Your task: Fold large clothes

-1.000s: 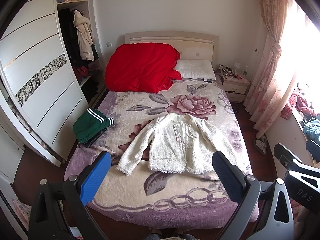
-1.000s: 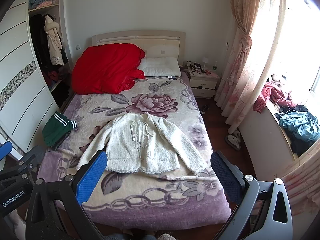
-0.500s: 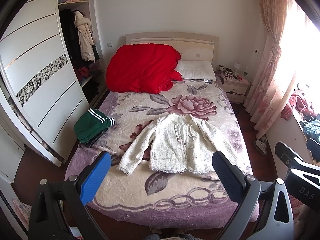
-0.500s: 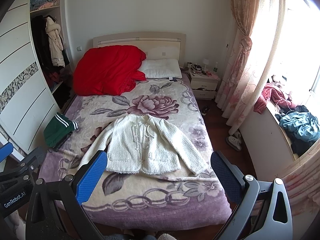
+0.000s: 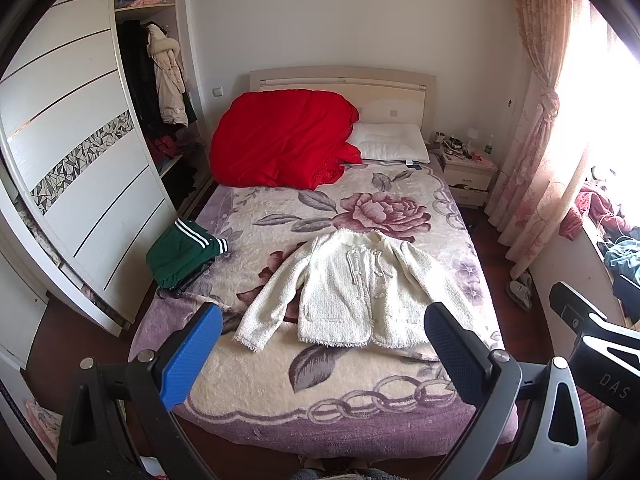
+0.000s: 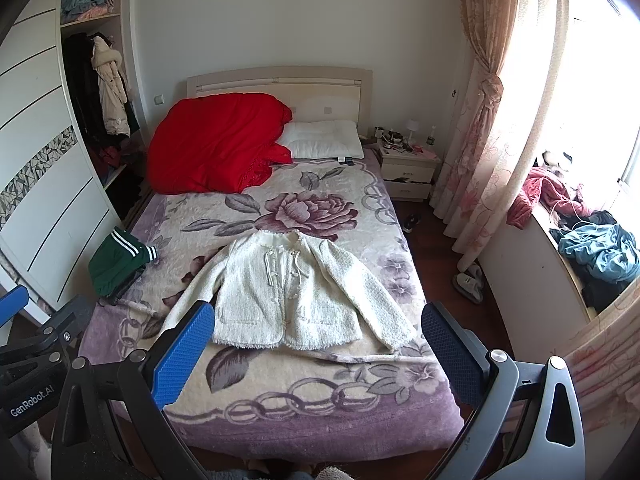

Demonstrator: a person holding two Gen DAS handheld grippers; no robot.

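Observation:
A white knit jacket (image 5: 352,288) lies flat and face up on the flowered bed blanket (image 5: 320,376), sleeves spread out to both sides, collar toward the headboard. It also shows in the right wrist view (image 6: 292,292). My left gripper (image 5: 320,354) is open and empty, held in the air before the foot of the bed. My right gripper (image 6: 318,350) is open and empty, beside it to the right. Both are well short of the jacket.
A folded green garment with white stripes (image 5: 180,252) sits at the bed's left edge. A red quilt (image 5: 280,144) and a white pillow (image 5: 392,146) lie at the headboard. A wardrobe (image 5: 72,168) stands left; a nightstand (image 5: 468,172), curtains and a clothes-strewn sill (image 6: 592,256) are right.
Both views have shifted very slightly; the bed and jacket sit a touch lower in frame. The jacket has not moved and both grippers stay open.

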